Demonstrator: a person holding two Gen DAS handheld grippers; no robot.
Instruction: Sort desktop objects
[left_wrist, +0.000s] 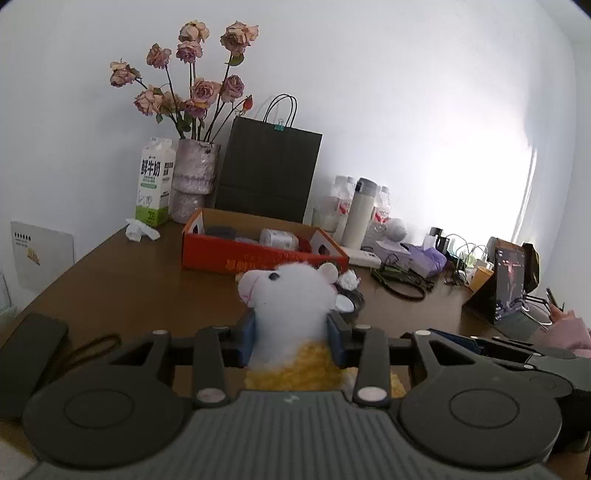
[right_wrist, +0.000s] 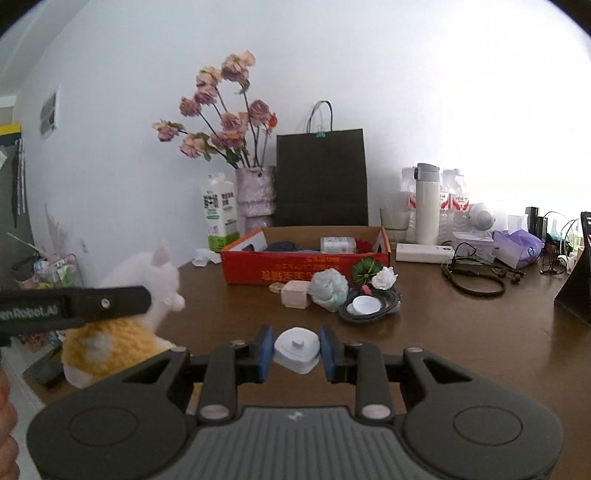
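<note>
My left gripper (left_wrist: 293, 336) is shut on a white and yellow plush toy (left_wrist: 291, 295), held above the brown desk (left_wrist: 140, 291); the right wrist view shows the same plush toy (right_wrist: 122, 332) at the left with a gripper finger across it. My right gripper (right_wrist: 296, 350) is shut on a small white charger plug (right_wrist: 296, 349), lifted over the desk (right_wrist: 461, 325). An open red cardboard box (left_wrist: 258, 254) (right_wrist: 306, 273) stands ahead and holds a bottle and dark items. In front of it lie a pink cube (right_wrist: 295, 293), a pale blue puff (right_wrist: 328, 288) and a coiled cable (right_wrist: 369, 306).
At the back stand a milk carton (left_wrist: 153, 184), a vase of dried roses (left_wrist: 194, 181), a black paper bag (left_wrist: 267, 170), a white flask (right_wrist: 426, 203) and water bottles. Earphones (right_wrist: 476, 280), a tissue pack (right_wrist: 517, 247) and a tablet (left_wrist: 509, 280) lie right. A black case (left_wrist: 26, 354) sits left.
</note>
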